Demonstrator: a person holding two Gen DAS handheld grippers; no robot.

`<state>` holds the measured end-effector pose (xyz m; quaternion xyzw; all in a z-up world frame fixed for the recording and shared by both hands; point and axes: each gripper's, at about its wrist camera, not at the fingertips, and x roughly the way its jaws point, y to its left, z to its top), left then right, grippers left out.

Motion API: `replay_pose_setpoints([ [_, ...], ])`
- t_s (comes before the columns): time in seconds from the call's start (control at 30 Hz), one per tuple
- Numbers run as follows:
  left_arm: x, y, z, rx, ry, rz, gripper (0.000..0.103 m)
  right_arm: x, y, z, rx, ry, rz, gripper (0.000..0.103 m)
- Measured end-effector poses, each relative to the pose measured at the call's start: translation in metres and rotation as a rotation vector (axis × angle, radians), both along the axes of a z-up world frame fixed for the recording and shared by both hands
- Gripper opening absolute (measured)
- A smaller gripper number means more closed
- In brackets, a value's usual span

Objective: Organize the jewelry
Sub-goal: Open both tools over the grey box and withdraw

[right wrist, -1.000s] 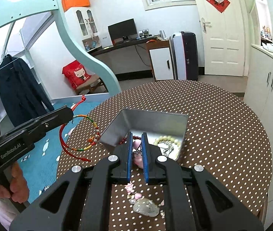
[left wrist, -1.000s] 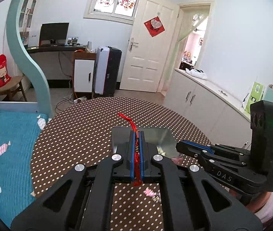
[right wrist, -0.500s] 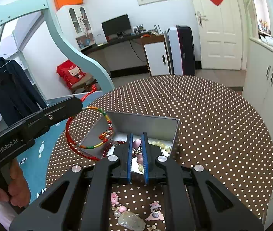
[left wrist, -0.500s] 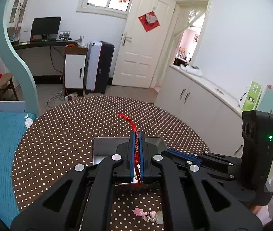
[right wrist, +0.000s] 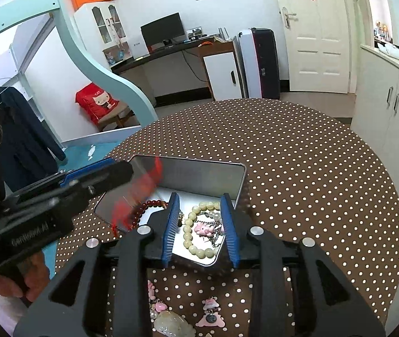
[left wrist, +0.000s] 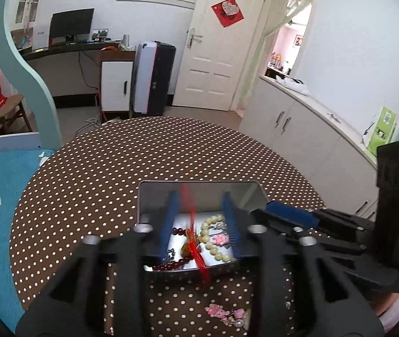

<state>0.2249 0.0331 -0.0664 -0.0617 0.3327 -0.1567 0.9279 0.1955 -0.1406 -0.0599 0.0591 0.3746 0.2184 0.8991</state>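
Both sets of jaws were clamped shut a moment ago and are now opening over the metal tin [right wrist: 199, 168]. In our left gripper [left wrist: 199, 219] the red cord bracelet [left wrist: 192, 233] is slipping free between the parted blue pads, blurred as it drops toward the tin's floor; nothing presses on it any more. Our right gripper [right wrist: 201, 224] has let go of the pink charm [right wrist: 203, 229], which now lies among the pale bead bracelet [right wrist: 191, 233] inside the tin, with the dark red bead bracelet [right wrist: 149, 207] beside it. We judge that two more pieces are stowed, and that the loose pieces on the tabletop [right wrist: 312, 168] come next: pink charms [right wrist: 210, 313] and a pale stone pendant [right wrist: 171, 323] just in front of the tin's near rim. The two grippers sit close together over the tin, so we should lift clear of its raised walls before swinging apart. Beyond the tin the dotted tabletop lies bare out to its round edge.
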Motion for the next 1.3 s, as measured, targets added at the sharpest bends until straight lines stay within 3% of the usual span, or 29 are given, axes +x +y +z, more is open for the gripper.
replay_pose_setpoints([
  [0.13, -0.005, 0.004, -0.005, 0.002, 0.016, 0.013, 0.037, -0.006, 0.002, 0.004, -0.011, -0.020, 0.003, 0.045],
  [0.4, -0.027, 0.015, 0.001, 0.007, 0.007, 0.023, 0.037, -0.020, -0.004, 0.010, -0.017, -0.037, -0.015, 0.050],
  [0.6, -0.047, 0.017, 0.006, 0.011, -0.004, 0.025, 0.044, -0.032, -0.005, 0.016, -0.018, -0.045, -0.022, 0.060],
  [0.7, -0.062, 0.021, 0.007, 0.019, -0.012, 0.036, 0.054, -0.041, -0.006, 0.018, -0.027, -0.052, -0.028, 0.073],
  [0.77, -0.070, 0.026, 0.005, 0.021, -0.008, 0.043, 0.059, -0.048, -0.006, 0.017, -0.038, -0.053, -0.029, 0.086],
  [0.87, -0.083, 0.037, -0.002, 0.003, 0.023, 0.074, 0.079, -0.059, -0.006, 0.013, -0.063, -0.053, -0.029, 0.092],
  [1.07, -0.108, 0.063, -0.018, 0.014, 0.074, 0.142, 0.086, -0.082, 0.000, -0.002, -0.101, -0.028, 0.029, 0.095],
  [1.3, -0.127, 0.072, -0.042, 0.046, 0.138, 0.160, 0.086, -0.098, 0.006, -0.020, -0.113, 0.016, 0.052, 0.095],
])
